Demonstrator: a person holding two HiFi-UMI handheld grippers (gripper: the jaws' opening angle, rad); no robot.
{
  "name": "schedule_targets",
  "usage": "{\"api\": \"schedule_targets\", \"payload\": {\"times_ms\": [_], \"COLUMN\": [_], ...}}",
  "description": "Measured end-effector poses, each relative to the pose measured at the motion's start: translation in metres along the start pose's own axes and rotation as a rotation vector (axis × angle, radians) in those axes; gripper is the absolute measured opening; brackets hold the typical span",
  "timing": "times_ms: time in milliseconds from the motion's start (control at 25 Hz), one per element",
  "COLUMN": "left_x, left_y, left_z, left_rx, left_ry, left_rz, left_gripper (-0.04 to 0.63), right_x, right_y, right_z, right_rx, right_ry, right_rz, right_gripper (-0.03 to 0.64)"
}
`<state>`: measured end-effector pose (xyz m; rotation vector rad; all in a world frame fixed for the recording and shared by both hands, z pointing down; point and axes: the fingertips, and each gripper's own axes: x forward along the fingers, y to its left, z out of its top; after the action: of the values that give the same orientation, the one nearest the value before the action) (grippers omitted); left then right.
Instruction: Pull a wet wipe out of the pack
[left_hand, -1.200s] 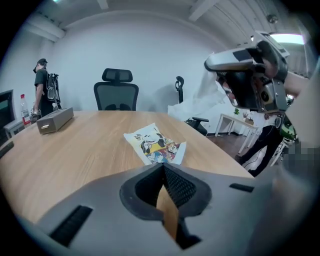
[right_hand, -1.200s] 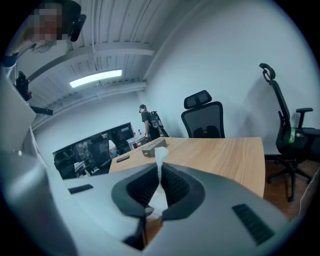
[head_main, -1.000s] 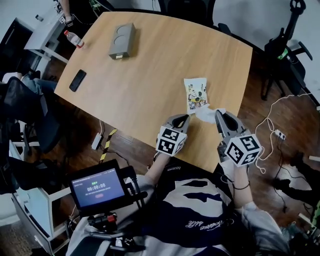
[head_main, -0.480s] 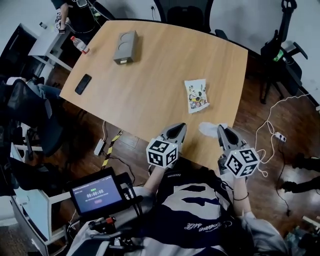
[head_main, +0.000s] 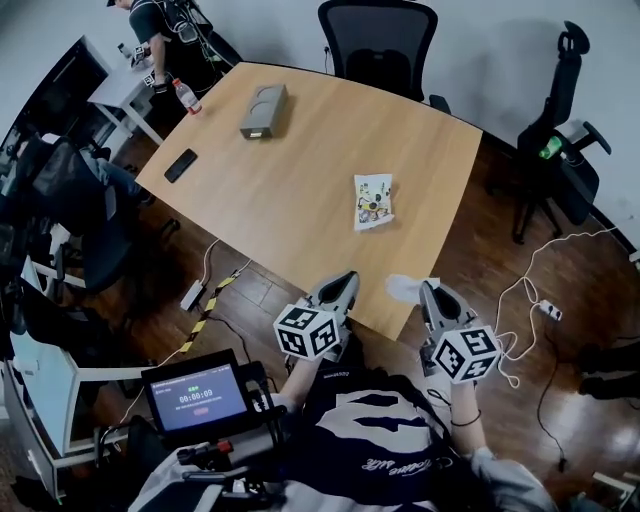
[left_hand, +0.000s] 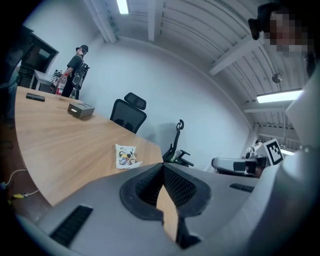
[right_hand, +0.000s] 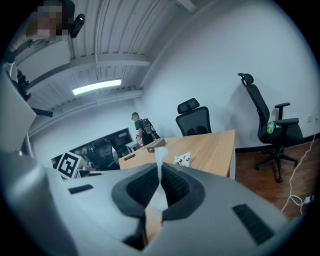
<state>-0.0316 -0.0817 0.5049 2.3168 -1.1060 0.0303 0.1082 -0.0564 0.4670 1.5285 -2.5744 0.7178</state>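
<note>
My right tool (head_main: 430, 292) pinches the wipe (head_main: 407, 288): limp, light, probably tearable, best gripped by its edge. My left tool (head_main: 343, 283) is pressed together, empty.

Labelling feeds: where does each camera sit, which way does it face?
Head view: on head, steeply down at table; left claw, right claw, forearms show.
Left gripper view: on left claw, across table to wipe pack; claw shut, empty.
Right gripper view: on right claw, likewise; claw shut on wet wipe.
Shared: wipe pack in all.
</note>
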Motion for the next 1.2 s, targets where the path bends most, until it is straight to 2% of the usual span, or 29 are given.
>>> {"api": "schedule_targets", "payload": {"times_ms": [160, 400, 600, 880, 1200], "left_x": [-0.014, -0.045, -0.069, -0.086, -0.131], "left_y": [-0.036, -0.080, -0.085, -0.090, -0.069], "left_z": [-0.010, -0.043, -0.044, -0.046, -0.045], "left_rx": [-0.036, -0.017, -0.017, 0.016, 0.028], "left_ry": [-0.031, -0.007, -0.025, -0.010, -0.018], "left_rz": [0.001, 0.030, 0.073, 0.070, 0.077], "left_gripper": [0.003, 0.003, 0.003, 0.003, 0.003], "right_x": [-0.040, -0.093, -0.107, -0.115, -0.101], "right_y": [-0.005, -0.011, 0.001, 0.024, 0.073], "right_z": [-0.011, -0.038, -0.046, -0.064, -0.073], "right_rx": [0.017, 0.059, 0.076, 0.102, 0.071], "right_ry": [0.006, -0.004, -0.019, -0.002, 0.006], "right_rz": [-0.001, 0.007, 0.030, 0.044, 0.058], "right_gripper": [0.006, -0.002, -0.002, -0.002, -0.002]}}
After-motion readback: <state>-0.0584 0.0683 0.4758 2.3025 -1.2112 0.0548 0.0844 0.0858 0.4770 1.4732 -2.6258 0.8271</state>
